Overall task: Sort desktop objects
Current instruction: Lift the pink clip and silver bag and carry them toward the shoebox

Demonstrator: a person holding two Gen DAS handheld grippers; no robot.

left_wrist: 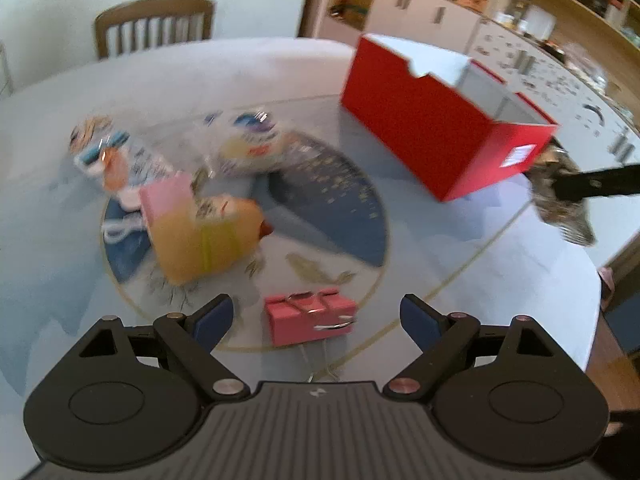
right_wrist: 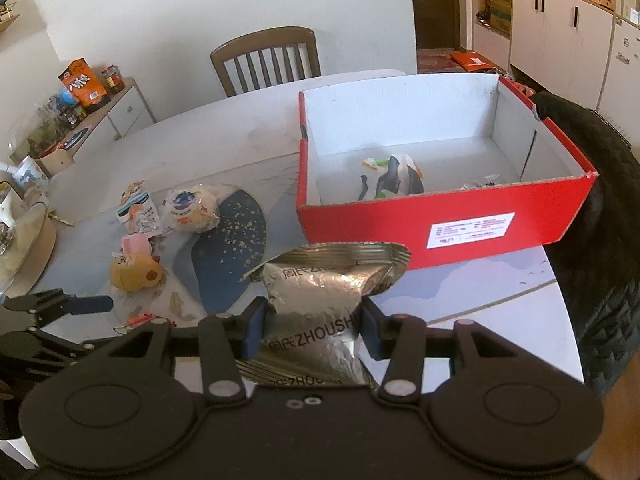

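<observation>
The silver snack packet [right_wrist: 320,304] sits pinched at its waist in the right gripper [right_wrist: 314,330], held above the surface [right_wrist: 460,292] just short of the red box [right_wrist: 440,216]. The box lies straight ahead of that gripper, open top up, its near wall between packet and cavity. The left gripper [left_wrist: 316,320] is spread wide and empty, a pink binder clip [left_wrist: 310,316] between its fingers, farther from the box.
</observation>
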